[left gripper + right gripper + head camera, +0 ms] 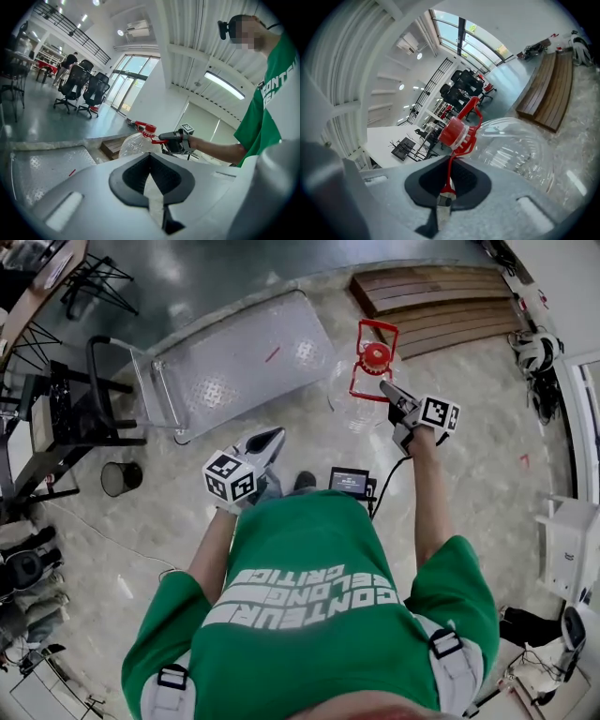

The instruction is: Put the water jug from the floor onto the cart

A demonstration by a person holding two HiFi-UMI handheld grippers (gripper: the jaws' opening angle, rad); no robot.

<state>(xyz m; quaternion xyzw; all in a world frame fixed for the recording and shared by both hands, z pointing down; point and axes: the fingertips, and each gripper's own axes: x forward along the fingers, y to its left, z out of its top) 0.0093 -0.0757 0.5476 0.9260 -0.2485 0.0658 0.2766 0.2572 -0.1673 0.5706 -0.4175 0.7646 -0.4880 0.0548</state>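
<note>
Two claws are at work over a pale stone floor. Farthest left stands the cart (244,357), a flat metal deck with its push bar (94,362) at the far left end. That leaves the right-hand edge open toward the load, and nothing lies on the deck.

Next comes the left claw (267,439), held low in front of the person's body. Its jaws are clenched together on nothing, and it points roughly toward the cart. It looks kept in reserve, free to steady the load if needed.

Right of it is the water jug (520,150), clear and apparently empty. It sits just beside the cart's right corner and is not yet over the deck. It seems to hang clear of the floor, though its base is hidden in the left gripper view.

The jug's long axis runs close to upright. Its red cap (453,132) is on top, and the body sags a little away from the grip.

The right claw (384,387) is clamped tight on the thin red carry handle (451,171). This is probably the only part slim enough to pinch, since the body is far too wide. Wooden boards (441,296) lie beyond, at the upper right.
</note>
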